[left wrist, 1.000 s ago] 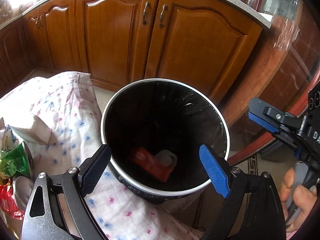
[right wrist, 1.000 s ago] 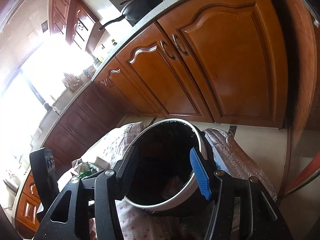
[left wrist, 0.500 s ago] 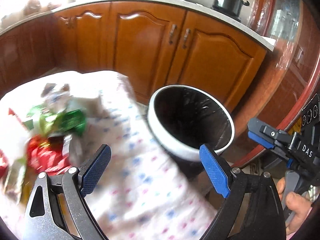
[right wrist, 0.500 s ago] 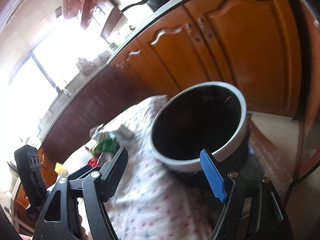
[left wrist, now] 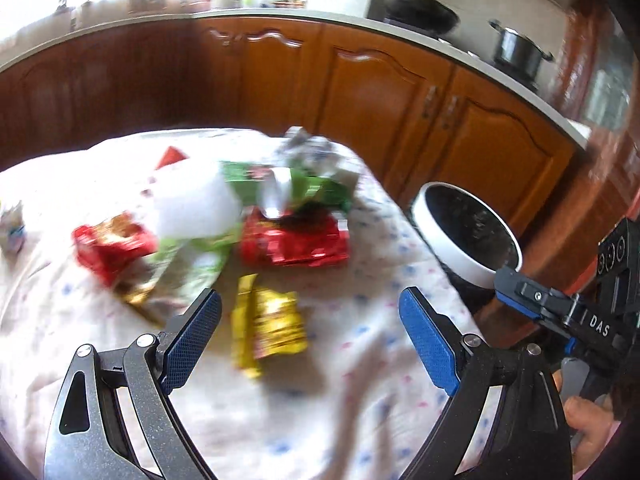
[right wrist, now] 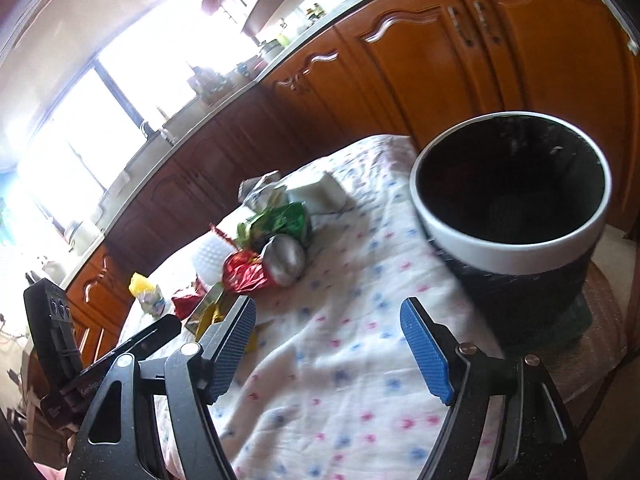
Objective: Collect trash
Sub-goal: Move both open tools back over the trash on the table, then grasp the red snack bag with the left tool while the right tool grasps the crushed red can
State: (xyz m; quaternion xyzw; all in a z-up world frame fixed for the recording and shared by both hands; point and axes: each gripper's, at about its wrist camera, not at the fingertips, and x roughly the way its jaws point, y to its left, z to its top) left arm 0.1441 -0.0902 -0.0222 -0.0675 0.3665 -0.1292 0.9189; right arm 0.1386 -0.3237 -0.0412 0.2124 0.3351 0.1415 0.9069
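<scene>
Crinkled foil and plastic wrappers lie heaped on a soft white cloth (left wrist: 352, 364) printed with small pink and blue flowers, rumpled into folds. Yellow wrapper (left wrist: 268, 320) flat and nearest the left gripper (left wrist: 308, 340), just beyond its tips. Red wrapper (left wrist: 296, 240) further back, glossy, creased. Green wrapper (left wrist: 316, 190) behind that, touching the red one. White blocky piece (left wrist: 192, 208) left of them, its make unclear through motion blur. Second red packet (left wrist: 108, 244) at the heap's left edge.

Bin (right wrist: 516, 248): round, white rim band, dark body, black liner; it stands off the cloth's right edge. Interior reads as black only; contents cannot be made out.

Left gripper: blue textured pads spread wide, nothing between them. Right gripper (right wrist: 332, 344): pads also apart, empty, over bare cloth between heap and bin. From the right wrist view a crumpled silver foil ball (right wrist: 284, 256) sits against a red foil wad (right wrist: 244, 272).

Wooden cabinets (left wrist: 384, 92) with arched panels behind; a steel pot (left wrist: 516, 50) on the counter.

Change: a second ago both cameras looked down into the bin, an orange-red packet at its bottom. Now both have swung left onto the heap, and the right jaws stand wider than then.
</scene>
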